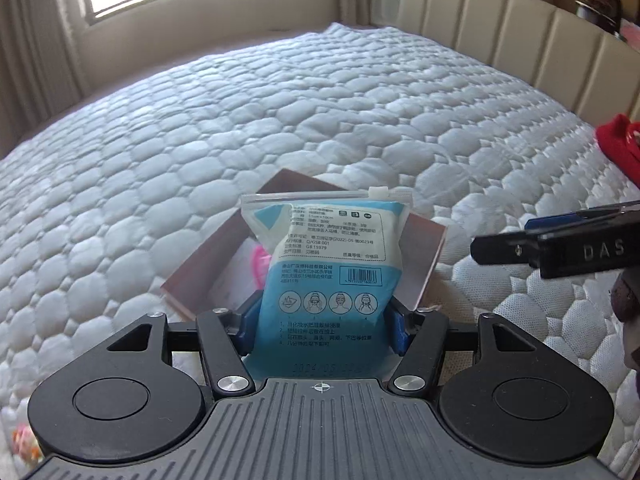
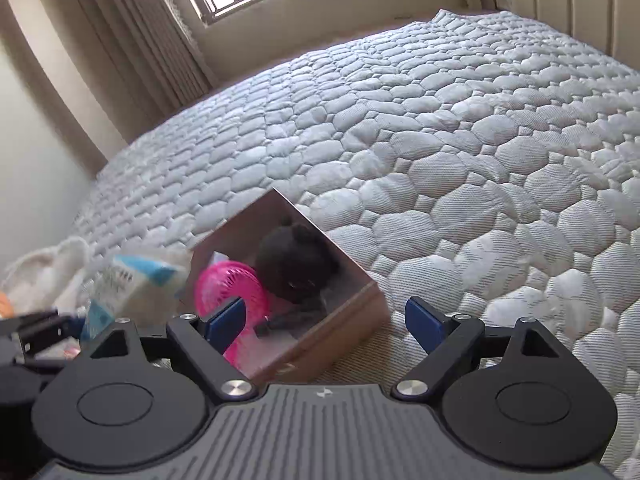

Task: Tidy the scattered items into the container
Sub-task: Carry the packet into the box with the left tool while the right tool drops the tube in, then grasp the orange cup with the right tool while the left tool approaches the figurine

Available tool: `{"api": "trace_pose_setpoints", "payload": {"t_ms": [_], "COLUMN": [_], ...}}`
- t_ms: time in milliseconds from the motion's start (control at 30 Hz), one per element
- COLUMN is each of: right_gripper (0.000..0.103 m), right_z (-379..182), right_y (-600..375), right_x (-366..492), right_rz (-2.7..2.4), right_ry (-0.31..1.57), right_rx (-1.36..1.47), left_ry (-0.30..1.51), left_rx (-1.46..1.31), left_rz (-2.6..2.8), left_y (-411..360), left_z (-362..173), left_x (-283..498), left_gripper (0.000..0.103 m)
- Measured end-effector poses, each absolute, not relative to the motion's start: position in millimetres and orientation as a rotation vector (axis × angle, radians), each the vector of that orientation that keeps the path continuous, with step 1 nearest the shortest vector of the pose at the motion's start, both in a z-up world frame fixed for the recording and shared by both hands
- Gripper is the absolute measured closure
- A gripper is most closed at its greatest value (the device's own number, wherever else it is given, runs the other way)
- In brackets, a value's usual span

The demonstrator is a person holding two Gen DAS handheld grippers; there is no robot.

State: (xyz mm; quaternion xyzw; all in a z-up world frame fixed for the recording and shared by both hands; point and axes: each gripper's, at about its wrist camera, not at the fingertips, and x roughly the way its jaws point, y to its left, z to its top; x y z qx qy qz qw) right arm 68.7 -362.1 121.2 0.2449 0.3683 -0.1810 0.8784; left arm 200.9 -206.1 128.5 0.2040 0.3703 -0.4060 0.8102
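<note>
My left gripper is shut on a blue-and-white zip pouch of face pads and holds it upright just in front of the open cardboard box. The pouch hides most of the box's inside. In the right wrist view the box holds a pink mini fan and a black plush toy, and the pouch shows blurred at its left wall. My right gripper is open and empty above the box's near right corner. It also shows in the left wrist view at the right.
The box sits on a white quilted mattress. A padded headboard runs along the far right. A red item lies at the right edge. A white plush thing lies at the bed's left edge, by the curtains and window.
</note>
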Motion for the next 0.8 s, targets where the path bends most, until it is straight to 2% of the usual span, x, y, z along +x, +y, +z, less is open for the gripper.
{"api": "trace_pose_setpoints", "payload": {"t_ms": [33,67,100,200,267,300,433,633,800], "right_gripper": [0.016,0.015,0.015,0.013,0.007,0.003,0.0,0.0,0.0], "right_z": [117.1,112.6,108.0,96.8,94.2,93.9,92.9,97.7,108.1], "right_y": [-363.7,-365.3,-366.7,-369.1,-365.8,-362.2,-343.7,-291.4,-221.0], "right_x": [64.5,61.2,58.8,55.4,55.0,55.9,67.1,94.4,117.6], "right_rz": [-0.378,-0.381,-0.389,-0.393,-0.39,-0.386,-0.356,-0.29,-0.201], "right_ry": [0.78,0.794,0.808,0.834,0.83,0.827,0.825,0.817,0.756], "right_rx": [0.5,0.496,0.494,0.485,0.463,0.445,0.387,0.27,0.123], "left_ry": [0.784,0.779,0.766,0.787,0.825,0.836,0.904,1.05,1.051], "left_rx": [0.469,0.505,0.537,0.574,0.529,0.512,0.462,0.321,0.221], "left_rz": [-0.893,-0.898,-0.878,-0.796,-0.758,-0.738,-0.63,-0.442,-0.313], "left_y": [-216.2,-224.2,-228.9,-229.0,-213.3,-203.5,-151.7,-70.5,-3.5], "left_z": [121.1,113.8,107.3,93.4,92.9,93.0,91.1,71.4,67.3], "left_x": [201.1,202.2,202.8,207.6,211.8,210.7,206.5,206.6,209.5], "left_gripper": [0.034,0.022,0.017,0.016,0.009,0.008,0.006,0.002,0.002]}}
